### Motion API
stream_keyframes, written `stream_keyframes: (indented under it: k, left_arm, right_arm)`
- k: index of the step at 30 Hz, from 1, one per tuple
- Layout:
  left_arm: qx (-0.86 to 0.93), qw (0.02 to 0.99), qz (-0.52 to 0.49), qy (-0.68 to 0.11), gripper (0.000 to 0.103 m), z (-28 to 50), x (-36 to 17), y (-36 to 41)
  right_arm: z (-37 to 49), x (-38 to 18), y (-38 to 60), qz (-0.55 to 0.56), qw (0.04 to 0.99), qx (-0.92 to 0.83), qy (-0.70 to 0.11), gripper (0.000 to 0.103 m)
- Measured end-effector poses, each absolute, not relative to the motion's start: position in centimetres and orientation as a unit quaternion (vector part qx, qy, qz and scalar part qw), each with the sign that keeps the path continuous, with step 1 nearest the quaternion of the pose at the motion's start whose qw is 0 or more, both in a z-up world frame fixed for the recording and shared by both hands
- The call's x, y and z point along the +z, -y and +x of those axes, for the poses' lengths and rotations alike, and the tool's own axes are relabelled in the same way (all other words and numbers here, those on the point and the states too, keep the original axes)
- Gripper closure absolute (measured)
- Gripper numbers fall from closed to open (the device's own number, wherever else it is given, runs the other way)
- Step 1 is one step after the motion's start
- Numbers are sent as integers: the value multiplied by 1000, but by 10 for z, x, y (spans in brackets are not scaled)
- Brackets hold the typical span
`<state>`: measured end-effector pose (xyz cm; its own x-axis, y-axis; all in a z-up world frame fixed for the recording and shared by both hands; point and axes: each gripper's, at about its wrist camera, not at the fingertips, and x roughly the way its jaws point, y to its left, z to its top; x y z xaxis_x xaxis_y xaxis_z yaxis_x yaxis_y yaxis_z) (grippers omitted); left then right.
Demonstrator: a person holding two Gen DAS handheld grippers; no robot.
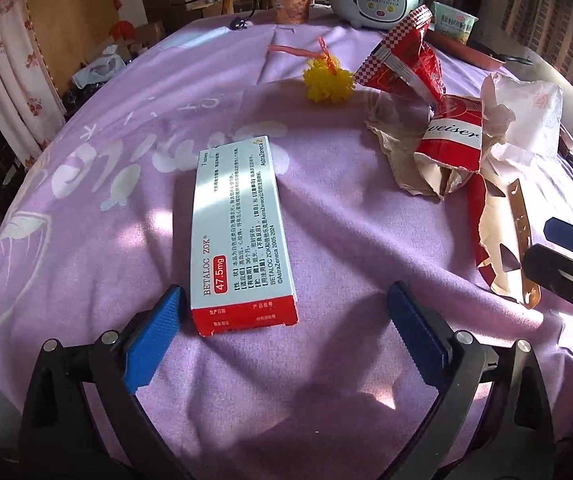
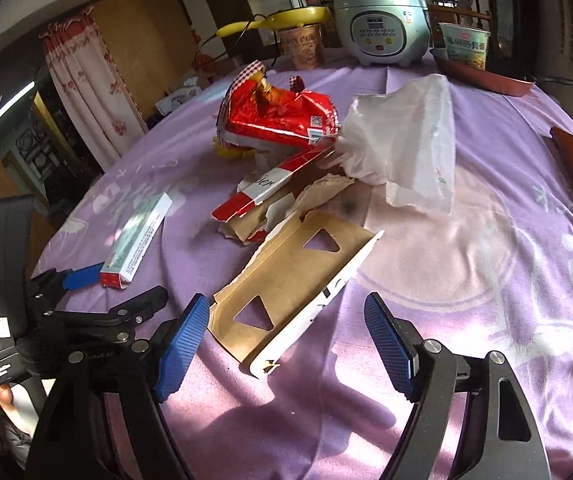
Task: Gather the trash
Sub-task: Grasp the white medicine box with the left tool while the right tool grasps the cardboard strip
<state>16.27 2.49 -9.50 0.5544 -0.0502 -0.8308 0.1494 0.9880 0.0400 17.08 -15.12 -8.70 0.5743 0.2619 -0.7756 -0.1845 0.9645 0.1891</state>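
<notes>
frankly, with both tongs, left (image 1: 282, 334) and right (image 2: 286, 340), released, the medicine box (image 1: 242, 236) at twelve o'clock risked skidding across the bench (image 1: 326, 208).

medicine box: white carton with red end (image 1: 242, 236), flat on the bench
torn cardboard: brown, triangular cut-outs (image 2: 294, 284), flat
red wrapper: crumpled (image 2: 278, 120), atop heap
tissue: white, crumpled (image 2: 410, 140)

Lilac white-patterned tablecloth (image 1: 326, 208), white-and-red medicine box (image 1: 238, 232), red checker-edged wrapper (image 1: 402, 60)
</notes>
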Motion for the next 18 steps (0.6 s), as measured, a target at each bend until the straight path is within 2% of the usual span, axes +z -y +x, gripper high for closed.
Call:
stream_keyframes:
  k: [6,11,18]
  left_arm:
    - [-57,879,43,-471,7,163,-96,-33]
    - [-62,880,50,-469,6,163,-96,-32]
    - [-67,880,52,-468,6,163,-96,-33]
  right_arm:
    - [190,-96,131,-21,875,101,-473,24]
    - [188,-94,158,-30,877,69,-474,24]
    - [163,-91,226,36,890,28,-454,24]
